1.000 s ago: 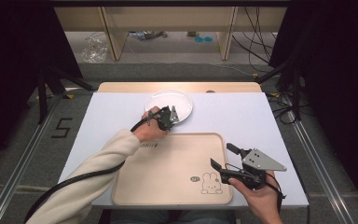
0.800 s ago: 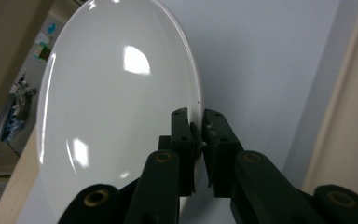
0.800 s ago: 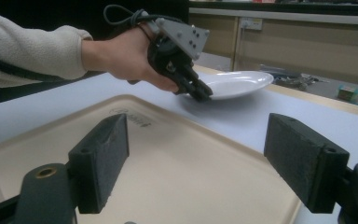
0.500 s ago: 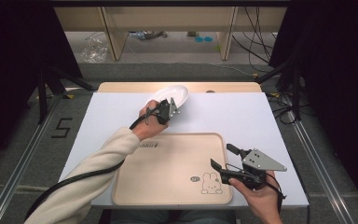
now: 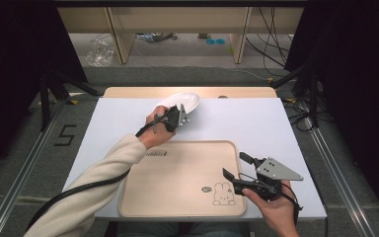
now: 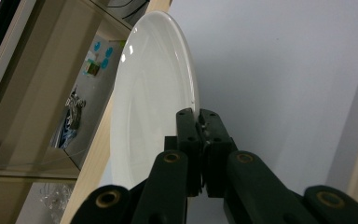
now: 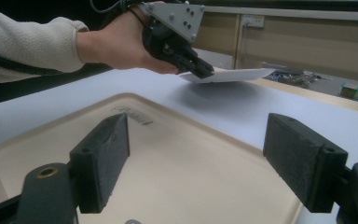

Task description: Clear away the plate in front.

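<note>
Gripping the white plate (image 5: 180, 102) by its near rim, the left gripper (image 5: 181, 118) has just closed and holds it tilted above the table (image 5: 256, 123). Placement on the tray (image 5: 177, 177) remains outstanding. The right gripper (image 5: 234, 168) waits, jaws wide, empty.

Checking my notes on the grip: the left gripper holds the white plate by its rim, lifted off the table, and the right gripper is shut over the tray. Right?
Not quite. The right gripper is open over the tray, as the right gripper view shows. The left gripper does hold the white plate by its rim, lifted.
</note>
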